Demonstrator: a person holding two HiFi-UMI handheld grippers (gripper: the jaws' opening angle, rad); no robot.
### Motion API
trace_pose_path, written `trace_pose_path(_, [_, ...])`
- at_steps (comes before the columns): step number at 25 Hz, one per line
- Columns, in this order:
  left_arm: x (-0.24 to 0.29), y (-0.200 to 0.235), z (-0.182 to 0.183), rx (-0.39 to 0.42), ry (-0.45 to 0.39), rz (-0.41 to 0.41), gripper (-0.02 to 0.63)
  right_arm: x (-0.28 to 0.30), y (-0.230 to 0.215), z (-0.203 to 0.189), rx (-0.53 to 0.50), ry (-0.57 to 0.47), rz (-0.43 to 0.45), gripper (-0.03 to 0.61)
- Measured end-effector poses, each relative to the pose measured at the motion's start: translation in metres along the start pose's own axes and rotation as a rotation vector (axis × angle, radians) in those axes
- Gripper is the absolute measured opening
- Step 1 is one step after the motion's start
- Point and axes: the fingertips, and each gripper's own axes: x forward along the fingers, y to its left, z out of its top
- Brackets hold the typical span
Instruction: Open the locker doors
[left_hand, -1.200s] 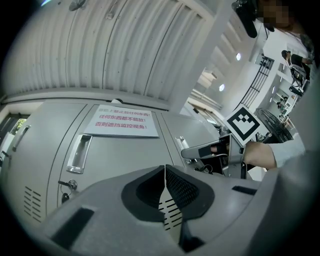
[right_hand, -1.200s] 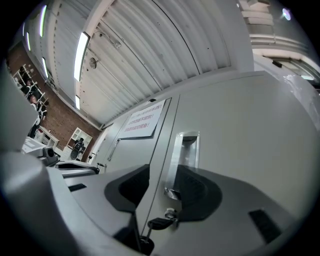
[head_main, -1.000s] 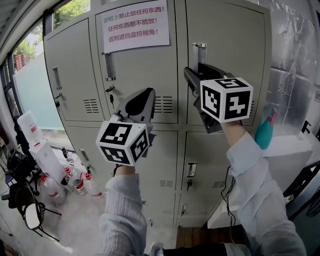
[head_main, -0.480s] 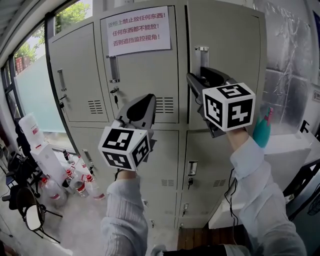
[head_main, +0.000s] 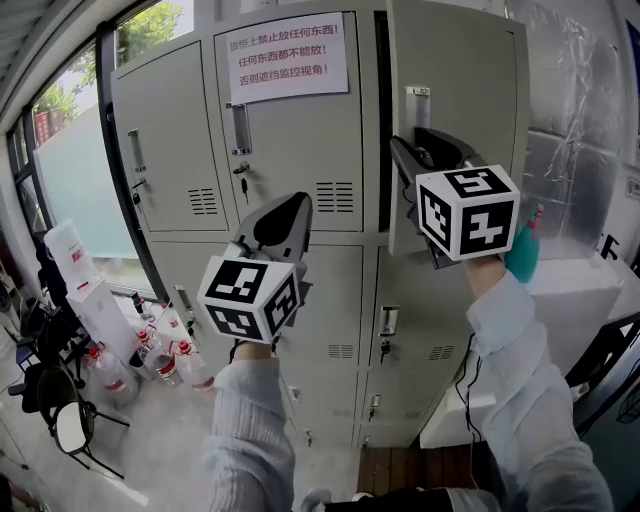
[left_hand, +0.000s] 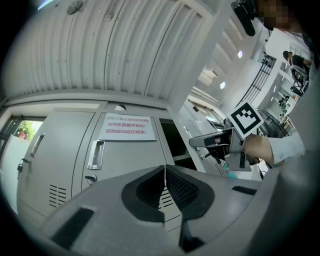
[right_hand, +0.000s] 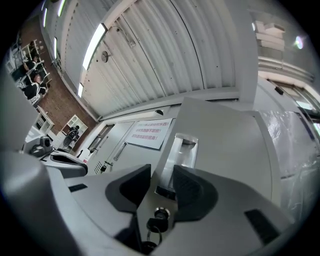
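Note:
A bank of grey lockers fills the head view. The upper right door (head_main: 470, 80) stands ajar, with a dark gap along its left edge. My right gripper (head_main: 408, 147) is shut on that door's chrome handle (right_hand: 184, 147); its jaws have just been closing with the handle plate between them (right_hand: 161, 172). A key (right_hand: 159, 216) hangs in the lock just below. My left gripper (head_main: 290, 205) is shut and empty (left_hand: 165, 167), held off the lockers below the middle upper door (head_main: 300, 150). That door is closed and carries a paper notice (head_main: 288, 55).
The upper left door (head_main: 165, 150) and the lower doors (head_main: 330, 300) are closed. Several water bottles (head_main: 160, 355) stand on the floor at lower left by a chair (head_main: 60, 420). At right a white counter (head_main: 580, 300) holds a teal bottle (head_main: 522, 250).
The upper right door has swung out from flush to ajar, with the right gripper on its handle moving along. The left gripper has drifted slightly and stays shut.

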Motion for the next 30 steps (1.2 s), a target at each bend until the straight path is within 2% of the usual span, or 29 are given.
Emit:
trace_pose_path(11, [-0.032,-0.018,-0.001,0.018,0.026,-0.009,0.011,-0.031,-0.002,0.012,0.012,-0.009,-0.018,0.133])
trace_pose_path(21, [-0.052,-0.056,-0.007,-0.012,0.067,-0.066,0.012,-0.061,-0.007,0.022,0.036,0.018,0.035,0.130])
trace_pose_path(30, [-0.082,-0.091,-0.006,-0.048,0.098,-0.093,0.011,-0.093,-0.019,0.031,0.123,0.049,0.098,0.121])
